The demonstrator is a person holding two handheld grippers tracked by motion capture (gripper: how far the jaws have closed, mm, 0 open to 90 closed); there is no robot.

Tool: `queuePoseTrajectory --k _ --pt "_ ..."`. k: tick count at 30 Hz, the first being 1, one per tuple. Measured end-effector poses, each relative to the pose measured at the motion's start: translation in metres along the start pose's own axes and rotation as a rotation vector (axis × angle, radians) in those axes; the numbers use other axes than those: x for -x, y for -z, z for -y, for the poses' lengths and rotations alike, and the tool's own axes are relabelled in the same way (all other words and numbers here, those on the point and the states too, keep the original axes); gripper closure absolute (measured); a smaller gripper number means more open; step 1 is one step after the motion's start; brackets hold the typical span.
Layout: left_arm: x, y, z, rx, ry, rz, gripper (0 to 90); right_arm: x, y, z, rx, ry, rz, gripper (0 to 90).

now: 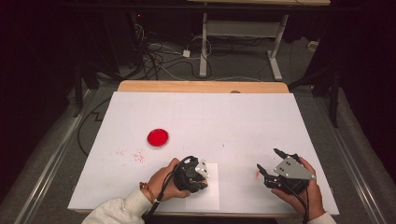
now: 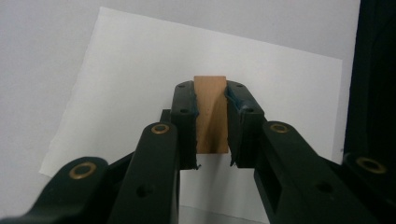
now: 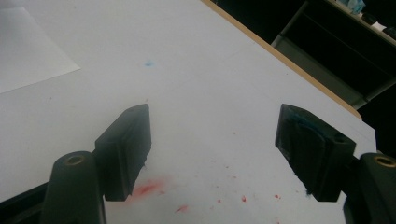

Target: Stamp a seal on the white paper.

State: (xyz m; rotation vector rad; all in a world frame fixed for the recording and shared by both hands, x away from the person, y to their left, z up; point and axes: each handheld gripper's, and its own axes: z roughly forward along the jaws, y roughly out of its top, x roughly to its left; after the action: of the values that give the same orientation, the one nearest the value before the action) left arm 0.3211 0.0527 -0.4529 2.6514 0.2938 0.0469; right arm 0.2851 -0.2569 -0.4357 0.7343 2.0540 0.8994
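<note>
A small tan wooden block [image 2: 211,116] stands upright between the black jaws of my left gripper [image 2: 211,87], which is shut on its two sides. Behind the block lies a white paper sheet [image 2: 130,70]. From the high view, the left gripper [image 1: 203,182] is held by a hand over that sheet [image 1: 211,198] near the table's front edge. My right gripper [image 1: 269,159] rests at the front right with its jaws wide apart. Between the right gripper [image 3: 215,114] jaws there is only bare table.
A round red dish [image 1: 158,137] sits left of centre on the white table cover [image 1: 233,116]. Red specks [image 1: 133,155] are scattered near it. A red smear [image 3: 147,188] marks the surface by the right gripper's left jaw. The table's far edge is wood [image 1: 201,86].
</note>
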Motion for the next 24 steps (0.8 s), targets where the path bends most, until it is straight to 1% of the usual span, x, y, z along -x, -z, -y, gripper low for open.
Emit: queuePoseTrajectory --k 7,13,16,24 --pt "0.0 -0.0008 -0.0025 -0.018 0.008 0.001 73.9 -0.0008 0.0003 -0.0007 0.002 0.003 0.0 27.1" --pt "-0.0006 -0.0011 -0.0008 -0.008 0.012 0.006 73.9 -0.0014 0.0002 -0.0011 0.002 0.004 0.0 27.1" --pt "-0.0011 -0.0012 0.0013 0.005 0.015 0.008 74.0 -0.0013 0.0006 -0.0011 0.003 0.004 0.0 27.1" --pt "-0.0003 -0.0016 0.0005 0.001 0.017 0.003 73.9 -0.0005 0.0012 -0.0008 0.005 0.003 0.001 27.1"
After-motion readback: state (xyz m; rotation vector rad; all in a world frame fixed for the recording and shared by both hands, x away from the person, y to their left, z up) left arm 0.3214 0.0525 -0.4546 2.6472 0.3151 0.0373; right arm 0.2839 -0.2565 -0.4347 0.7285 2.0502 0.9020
